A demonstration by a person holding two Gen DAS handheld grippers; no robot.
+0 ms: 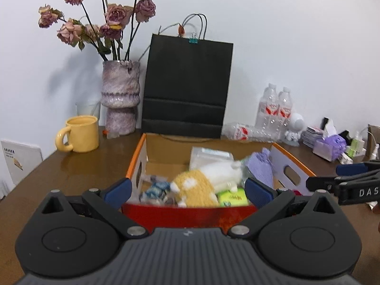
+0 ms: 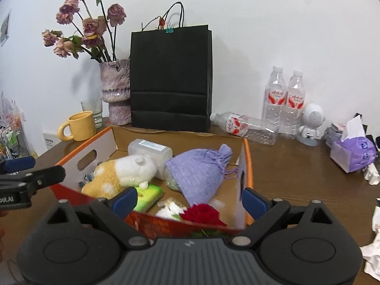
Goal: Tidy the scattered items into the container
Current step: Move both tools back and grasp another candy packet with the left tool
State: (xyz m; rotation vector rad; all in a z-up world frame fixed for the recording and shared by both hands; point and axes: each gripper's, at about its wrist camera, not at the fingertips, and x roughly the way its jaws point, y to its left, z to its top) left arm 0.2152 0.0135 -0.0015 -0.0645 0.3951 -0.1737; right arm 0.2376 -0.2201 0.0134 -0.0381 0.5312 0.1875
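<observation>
An open cardboard box (image 1: 140, 156) (image 2: 247, 166) with orange edges and a red front wall stands on the brown table. Inside lie a yellow-and-white plush toy (image 1: 204, 182) (image 2: 123, 173), a purple knitted pouch (image 1: 260, 168) (image 2: 201, 173), a white plastic case (image 1: 209, 156) (image 2: 149, 149), a green packet (image 1: 231, 197) (image 2: 148, 196) and a red rose (image 2: 201, 215). My left gripper (image 1: 187, 190) is open and empty, just before the box's front wall. My right gripper (image 2: 190, 200) is open and empty over the box's front right corner.
Behind the box stand a black paper bag (image 1: 187, 87) (image 2: 169, 78), a vase of dried roses (image 1: 120, 97), a yellow mug (image 1: 79, 134), water bottles (image 2: 283, 102) and a white figurine (image 2: 310, 123). A purple tissue pack (image 2: 351, 153) and crumpled paper (image 2: 375, 256) lie at right.
</observation>
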